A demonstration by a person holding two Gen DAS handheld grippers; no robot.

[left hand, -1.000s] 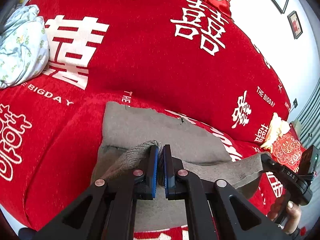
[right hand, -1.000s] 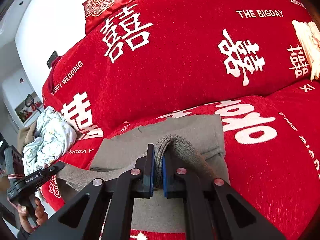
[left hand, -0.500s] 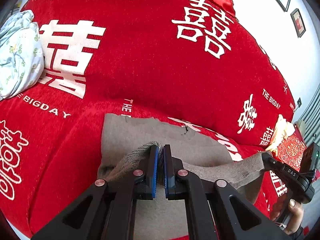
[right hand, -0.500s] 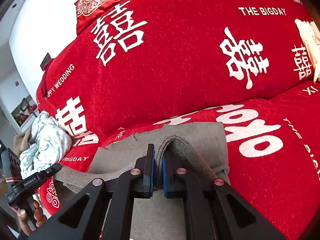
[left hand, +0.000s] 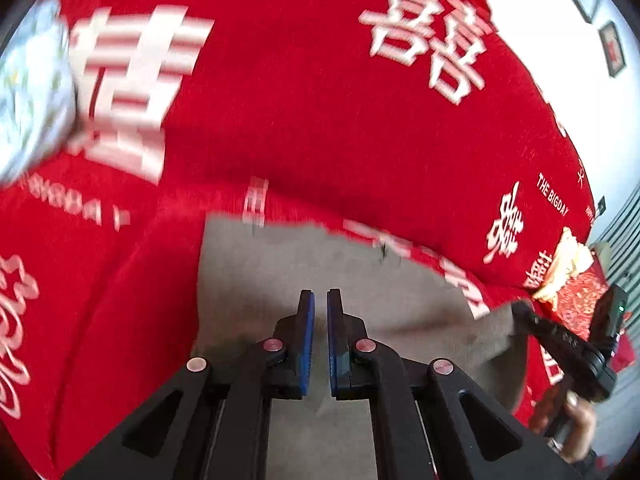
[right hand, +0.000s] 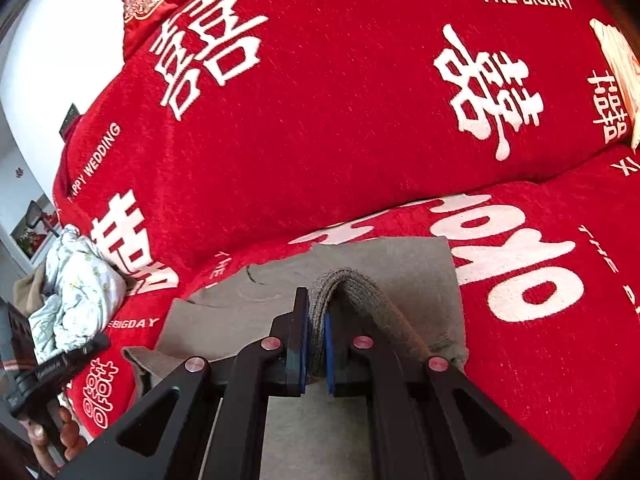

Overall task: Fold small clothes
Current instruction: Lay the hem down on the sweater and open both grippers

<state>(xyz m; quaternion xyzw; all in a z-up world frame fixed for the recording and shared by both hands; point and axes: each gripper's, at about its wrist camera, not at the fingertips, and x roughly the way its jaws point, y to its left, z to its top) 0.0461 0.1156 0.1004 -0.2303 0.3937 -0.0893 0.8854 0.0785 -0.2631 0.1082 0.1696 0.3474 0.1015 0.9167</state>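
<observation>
Two grippers (left hand: 320, 300), one grey garment (right hand: 384, 256), one floral bundle (right hand: 76, 280)

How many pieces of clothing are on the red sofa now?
3: the grey garment on the seat in front, a white floral bundle at the left end of the sofa, and a cream piece at the right end. More may lie out of view.

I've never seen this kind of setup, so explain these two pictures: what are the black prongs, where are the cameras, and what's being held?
There is no robot here. A person holds a two-fingered tool in each hand, and a fisheye camera on each tool looks along its fingers. One picture shows the left hand-held gripper, the other the right hand-held gripper. A grey garment lies on a red cover, with a floral bundle off to the side. Both tools are shut, each apparently pinching an edge of the garment.
</observation>
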